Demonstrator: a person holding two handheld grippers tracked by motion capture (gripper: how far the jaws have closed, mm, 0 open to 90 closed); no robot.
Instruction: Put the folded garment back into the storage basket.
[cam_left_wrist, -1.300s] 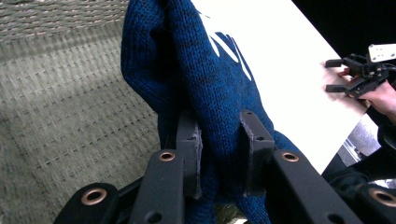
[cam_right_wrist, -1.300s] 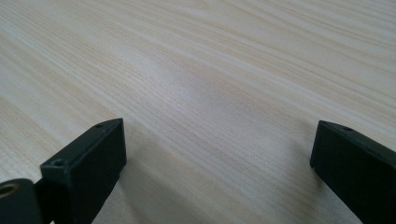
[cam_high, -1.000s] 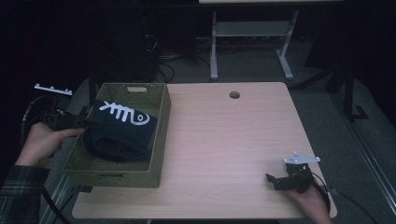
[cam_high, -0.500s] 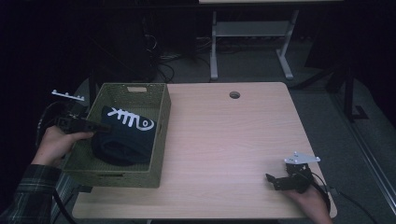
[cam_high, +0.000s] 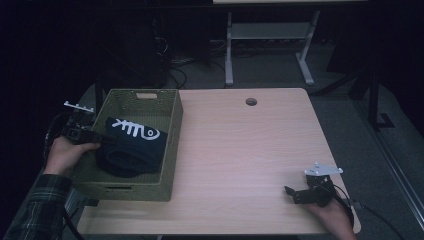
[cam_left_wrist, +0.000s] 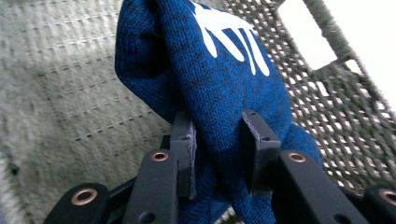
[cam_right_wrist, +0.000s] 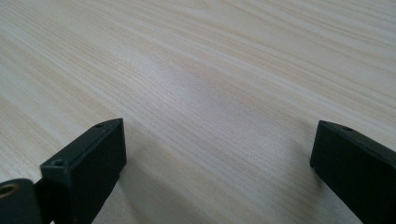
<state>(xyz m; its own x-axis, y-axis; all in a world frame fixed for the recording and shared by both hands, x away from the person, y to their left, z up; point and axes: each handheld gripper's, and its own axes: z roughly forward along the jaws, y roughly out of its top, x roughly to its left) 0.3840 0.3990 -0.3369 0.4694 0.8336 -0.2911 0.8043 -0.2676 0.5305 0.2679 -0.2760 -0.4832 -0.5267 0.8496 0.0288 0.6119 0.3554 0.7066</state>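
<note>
Right gripper: gripper (cam_high: 296, 193) at the near right corner of the bench (cam_high: 250, 165), low over the wood, held by a hand (cam_high: 334, 220) that comes in from the near edge. Its fingers (cam_right_wrist: 88, 163) are released and stand wide apart, and between them there is only bare wood grain.

Left hand: hand (cam_high: 67, 155) at the near left, just outside the left wall of the basket; a plaid sleeve (cam_high: 40, 205) is behind it.

Left gripper: gripper (cam_left_wrist: 217, 140) reaches over the left wall of the basket, pointing to the right. Its fingers (cam_left_wrist: 184, 144) have a fold of the blue cloth between them. The jaws have just been opening a little, but both pads are touching the knit, so the fingers are grasping the cloth.

Blue cloth: dark blue knitted piece (cam_high: 131, 147) with a white fishbone print (cam_high: 134, 129) on its far part. It is inside the basket, bunched up, near the left wall, and its lower part lies on the basket floor.

Basket: green woven basket (cam_high: 170, 150) on the left part of the bench, long side running from near to far, with a handle slot (cam_high: 146, 95) in the far wall.

Bench, far part: a round cable hole (cam_high: 251, 101) near the far edge, well apart from the basket.

Behind the bench: a white frame of another table (cam_high: 270, 45) on the dark floor.
</note>
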